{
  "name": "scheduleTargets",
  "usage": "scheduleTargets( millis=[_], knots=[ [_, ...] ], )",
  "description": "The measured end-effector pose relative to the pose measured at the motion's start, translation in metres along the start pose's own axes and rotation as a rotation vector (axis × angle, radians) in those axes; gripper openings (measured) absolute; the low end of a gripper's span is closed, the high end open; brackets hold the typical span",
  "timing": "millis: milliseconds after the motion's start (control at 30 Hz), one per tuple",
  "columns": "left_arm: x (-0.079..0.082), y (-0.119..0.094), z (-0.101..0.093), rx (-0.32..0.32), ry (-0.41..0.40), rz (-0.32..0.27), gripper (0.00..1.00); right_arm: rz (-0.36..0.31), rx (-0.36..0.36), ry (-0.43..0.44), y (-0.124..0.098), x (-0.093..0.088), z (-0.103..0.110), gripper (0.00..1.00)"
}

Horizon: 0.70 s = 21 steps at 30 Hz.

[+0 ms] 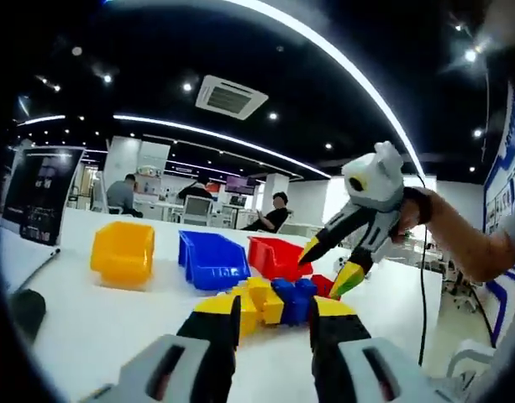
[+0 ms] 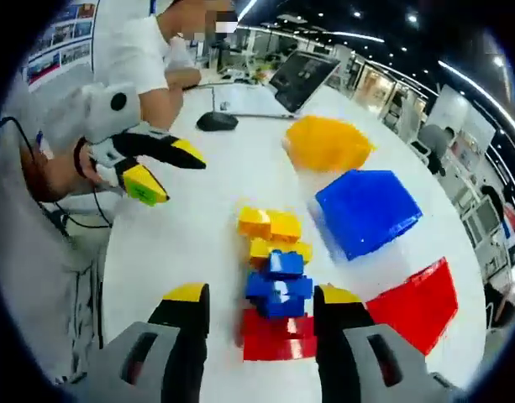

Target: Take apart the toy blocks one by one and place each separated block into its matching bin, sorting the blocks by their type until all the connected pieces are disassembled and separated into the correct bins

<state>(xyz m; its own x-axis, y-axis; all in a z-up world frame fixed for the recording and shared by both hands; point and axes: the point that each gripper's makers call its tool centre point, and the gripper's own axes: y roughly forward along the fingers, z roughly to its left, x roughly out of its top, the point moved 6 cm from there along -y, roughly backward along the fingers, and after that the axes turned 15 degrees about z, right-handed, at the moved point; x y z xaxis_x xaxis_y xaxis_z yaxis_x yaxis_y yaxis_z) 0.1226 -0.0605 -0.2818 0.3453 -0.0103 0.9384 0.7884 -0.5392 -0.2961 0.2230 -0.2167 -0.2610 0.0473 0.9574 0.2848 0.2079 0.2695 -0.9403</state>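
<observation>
lying on the white table [image 2: 181, 243] between three bins and the two grippers, the chain of joined toy blocks [image 2: 275, 285] runs away from the right gripper [image 2: 261, 304]: red blocks [image 2: 274, 334] nearest its jaws, blue blocks [image 2: 278, 287] next, yellow blocks [image 2: 270, 227] at the far end.

going left to right in the left gripper view: a dark monitor [image 1: 40, 193] stands far off to the left of the left gripper [image 1: 275, 312]; then the yellow bin [image 1: 123, 252], the blue bin [image 1: 211, 260] and the red bin [image 1: 278, 256] sit in a row beyond the blocks. the left gripper's jaws are spread apart, their yellow tips at either side of the near end of the chain, and contact cannot be told. the right gripper comes in from the right of this view, held by a hand [image 1: 412, 210], jaws parted and empty, hovering above the far end of the chain beside the red bin.

in the right gripper view, the left gripper [image 2: 169, 172] hangs to the left of the chain, well apart from it, jaws spread and holding nothing. the right gripper's own jaws stand wide on either side of the red blocks, with a gap showing on both sides. beyond the chain lie a black mouse [image 2: 217, 121] and a laptop [image 2: 303, 80]; to the right of the chain sit the yellow, blue and red bins, the red one nearest the right jaw.
</observation>
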Motion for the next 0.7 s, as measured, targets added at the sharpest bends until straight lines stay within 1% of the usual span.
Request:
scheduleTargets(
  millis=[67, 100, 167, 233, 333, 367, 400, 500, 600, 633, 700],
  knots=[
    [0.000, -0.001, 0.003, 0.007, -0.009, -0.007, 0.35, 0.109, 0.023, -0.014, 0.016, 0.002, -0.006, 0.52],
    [0.000, -0.002, 0.004, 0.008, -0.013, -0.009, 0.35, 0.145, 0.032, -0.014, 0.023, 0.003, -0.009, 0.53],
    [0.000, -0.003, 0.005, 0.012, -0.019, -0.012, 0.35, 0.176, 0.050, -0.001, 0.031, 0.007, -0.015, 0.54],
    [0.000, -0.004, 0.005, 0.012, -0.022, -0.015, 0.35, 0.223, 0.077, -0.019, 0.039, 0.010, -0.015, 0.55],
    [0.001, -0.005, 0.005, 0.006, -0.027, -0.020, 0.34, 0.269, 0.070, -0.036, 0.045, 0.010, -0.015, 0.53],
    [0.002, -0.005, 0.005, 0.005, -0.026, -0.021, 0.34, 0.284, 0.078, -0.035, 0.047, 0.010, -0.013, 0.51],
    [0.002, -0.005, 0.005, 0.005, -0.025, -0.021, 0.34, 0.283, 0.078, -0.034, 0.047, 0.010, -0.013, 0.50],
    [-0.003, 0.007, 0.013, 0.066, 0.010, 0.037, 0.34, 0.270, 0.085, -0.033, 0.048, 0.010, -0.011, 0.50],
    [-0.007, 0.024, 0.019, 0.077, -0.006, 0.064, 0.34, 0.240, 0.079, -0.019, 0.048, 0.012, -0.011, 0.50],
    [-0.010, 0.029, 0.021, 0.090, -0.011, 0.080, 0.34, 0.223, 0.082, -0.039, 0.047, 0.013, -0.010, 0.49],
    [-0.014, 0.037, 0.023, 0.121, -0.005, 0.104, 0.34, 0.211, 0.083, -0.067, 0.046, 0.012, -0.008, 0.49]
  ],
)
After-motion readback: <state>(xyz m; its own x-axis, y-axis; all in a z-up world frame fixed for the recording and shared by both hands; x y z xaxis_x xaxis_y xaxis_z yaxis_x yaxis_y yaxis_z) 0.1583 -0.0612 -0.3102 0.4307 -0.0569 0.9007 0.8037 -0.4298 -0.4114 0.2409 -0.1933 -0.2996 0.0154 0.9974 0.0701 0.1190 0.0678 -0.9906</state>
